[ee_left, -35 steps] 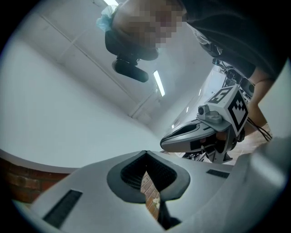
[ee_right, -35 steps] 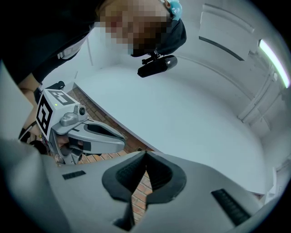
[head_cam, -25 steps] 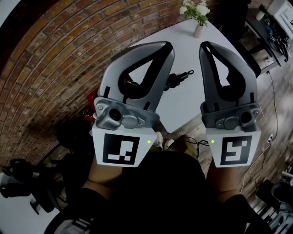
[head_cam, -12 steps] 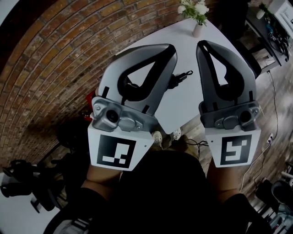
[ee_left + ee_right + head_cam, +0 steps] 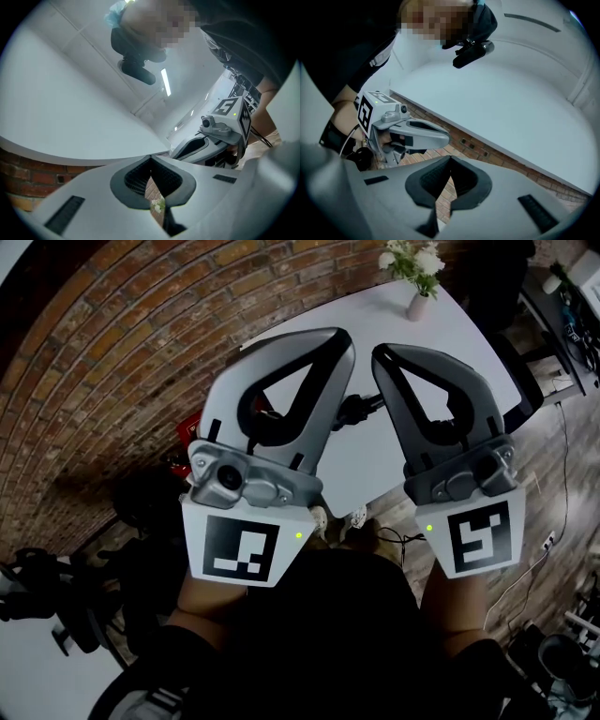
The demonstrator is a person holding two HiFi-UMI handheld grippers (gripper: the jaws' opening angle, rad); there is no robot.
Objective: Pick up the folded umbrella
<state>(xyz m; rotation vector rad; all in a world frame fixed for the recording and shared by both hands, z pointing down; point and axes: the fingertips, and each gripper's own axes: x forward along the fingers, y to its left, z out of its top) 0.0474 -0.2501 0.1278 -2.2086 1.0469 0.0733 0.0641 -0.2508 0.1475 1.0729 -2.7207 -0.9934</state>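
1. The dark ribbed pads [image 5: 133,180] of the left gripper [image 5: 151,158] meet at their tips. The jaws are together and nothing is between them.
2. The right gripper [image 5: 450,158] is in the same state. Its pads [image 5: 426,180] touch at the tips, so the jaws are closed and empty.
3. In the head view the two grippers are side by side, close but apart. Their tips point away from the person and lean a little toward each other. They cover much of the near part of the white table [image 5: 375,465].
4. The folded umbrella [image 5: 359,409] is black and lies on the table, between its middle and the edge next to the brick wall [image 5: 103,362]. Neither gripper holds it. Only a short piece shows in the gap between the grippers. The rest is hidden behind the left gripper, so I cannot tell its full length.
5. A small vase [image 5: 419,304] with white flowers [image 5: 412,259] stands upright at the far corner of the table, well apart from the umbrella.
6. The brick wall runs along the left edge of the table. A wooden floor [image 5: 553,465] is beyond the right edge and the near edge.
7. Each gripper view shows the other gripper at its side, with the person in dark clothes behind it.
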